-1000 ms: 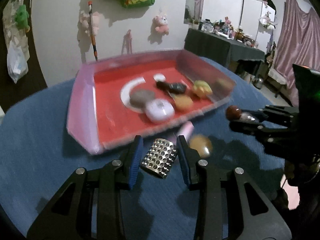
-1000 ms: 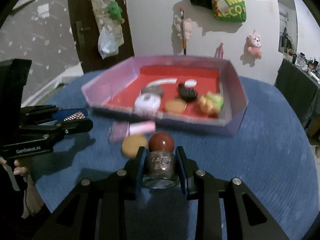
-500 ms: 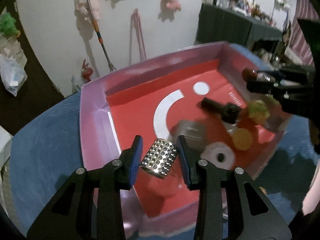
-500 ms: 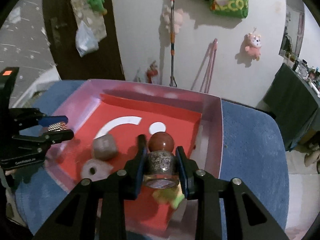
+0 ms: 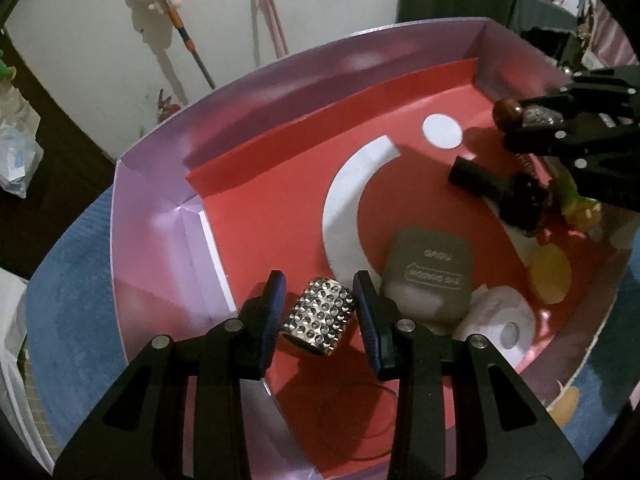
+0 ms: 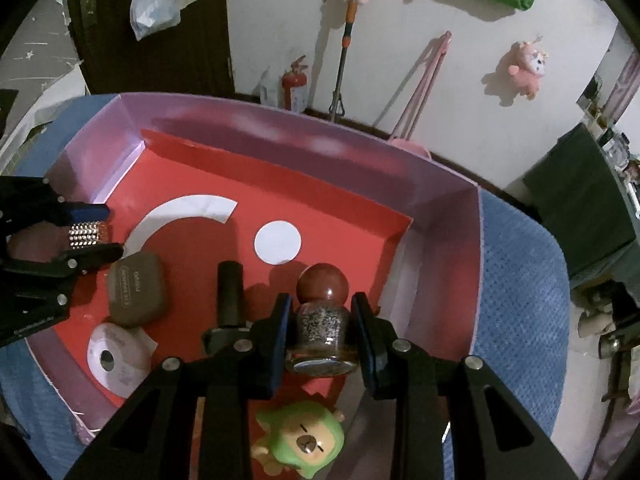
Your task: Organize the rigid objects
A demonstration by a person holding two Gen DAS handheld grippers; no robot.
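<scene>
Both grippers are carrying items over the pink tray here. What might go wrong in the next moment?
1. The left gripper looks barely in contact with the studded metal cylinder; it may slip out and land against the grey case.
2. The right gripper holds the glitter bottle above the green toy and black bottle; releasing here could drop it onto them.
3. Both grippers share the tray, so they may collide.

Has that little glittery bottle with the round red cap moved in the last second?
Yes. The right gripper carried the glitter bottle from above the blue tablecloth forward over the tray's near wall; it now hangs above the pink tray's red floor.
</scene>
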